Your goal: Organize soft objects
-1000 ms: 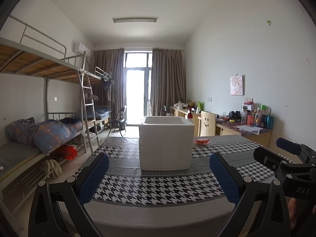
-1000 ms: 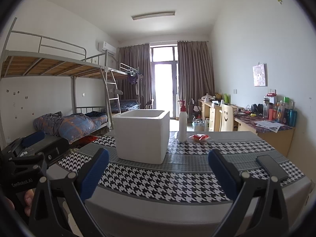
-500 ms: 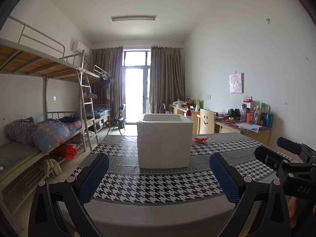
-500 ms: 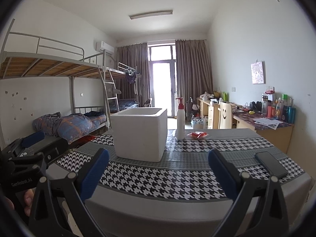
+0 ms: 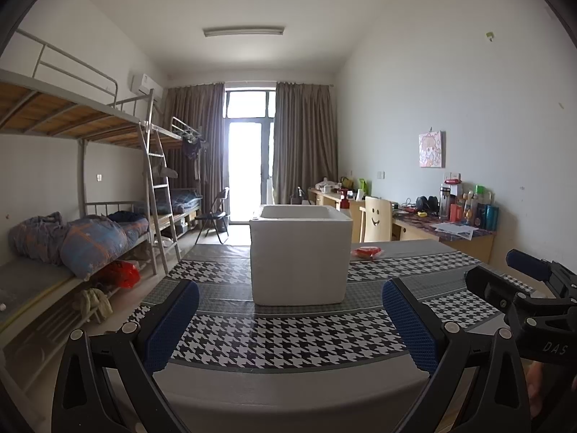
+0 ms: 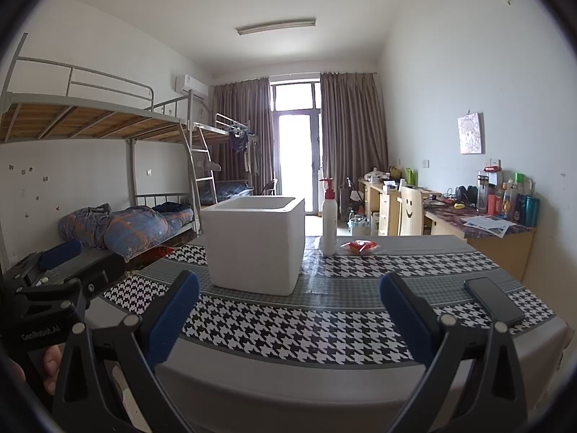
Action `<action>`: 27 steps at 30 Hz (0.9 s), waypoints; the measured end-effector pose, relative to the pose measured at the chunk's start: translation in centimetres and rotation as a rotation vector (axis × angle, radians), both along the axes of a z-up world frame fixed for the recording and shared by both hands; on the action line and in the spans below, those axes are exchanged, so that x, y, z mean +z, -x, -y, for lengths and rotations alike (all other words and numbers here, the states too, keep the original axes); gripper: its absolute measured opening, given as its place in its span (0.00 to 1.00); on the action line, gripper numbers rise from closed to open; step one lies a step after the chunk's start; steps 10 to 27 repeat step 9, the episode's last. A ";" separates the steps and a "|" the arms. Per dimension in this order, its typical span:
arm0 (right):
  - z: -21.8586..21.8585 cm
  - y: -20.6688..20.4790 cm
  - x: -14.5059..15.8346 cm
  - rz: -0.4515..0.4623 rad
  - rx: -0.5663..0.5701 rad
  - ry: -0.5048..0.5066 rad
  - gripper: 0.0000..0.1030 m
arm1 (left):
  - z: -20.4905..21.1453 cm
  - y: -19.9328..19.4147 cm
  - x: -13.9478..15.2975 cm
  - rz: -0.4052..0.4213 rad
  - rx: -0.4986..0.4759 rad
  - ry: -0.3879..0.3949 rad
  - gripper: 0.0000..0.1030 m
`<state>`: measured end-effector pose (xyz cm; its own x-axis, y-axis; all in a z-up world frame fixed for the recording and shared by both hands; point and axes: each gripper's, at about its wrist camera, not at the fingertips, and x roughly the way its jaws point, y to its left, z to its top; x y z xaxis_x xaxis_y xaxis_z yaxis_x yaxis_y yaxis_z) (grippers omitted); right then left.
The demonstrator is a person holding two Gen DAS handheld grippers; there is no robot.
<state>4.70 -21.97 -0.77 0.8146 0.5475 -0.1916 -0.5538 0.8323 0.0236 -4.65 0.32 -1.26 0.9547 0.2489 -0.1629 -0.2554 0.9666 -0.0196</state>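
Currently: left gripper (image 5: pixel 290 319) empty, spread | right gripper (image 6: pixel 288 310) empty, spread | white box (image 5: pixel 301 254) ahead, apart

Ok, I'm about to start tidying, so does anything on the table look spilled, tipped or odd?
Nothing stands out. The white box and pump bottle stand upright, the red packet and phone lie flat on the table. No spill shows.

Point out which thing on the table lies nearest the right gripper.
The black phone, flat near the table's right edge, just beyond the right gripper. The white foam box, pump bottle and red packet sit farther back.
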 end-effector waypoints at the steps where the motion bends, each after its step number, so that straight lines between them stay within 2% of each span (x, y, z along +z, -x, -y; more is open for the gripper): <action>1: 0.0 -0.1 0.0 -0.002 0.000 0.003 0.99 | 0.0 0.0 0.0 0.000 0.000 0.000 0.99; 27: -0.1 -0.2 -0.1 -0.007 0.002 0.006 0.99 | 0.0 -0.1 0.0 -0.003 -0.001 -0.001 0.99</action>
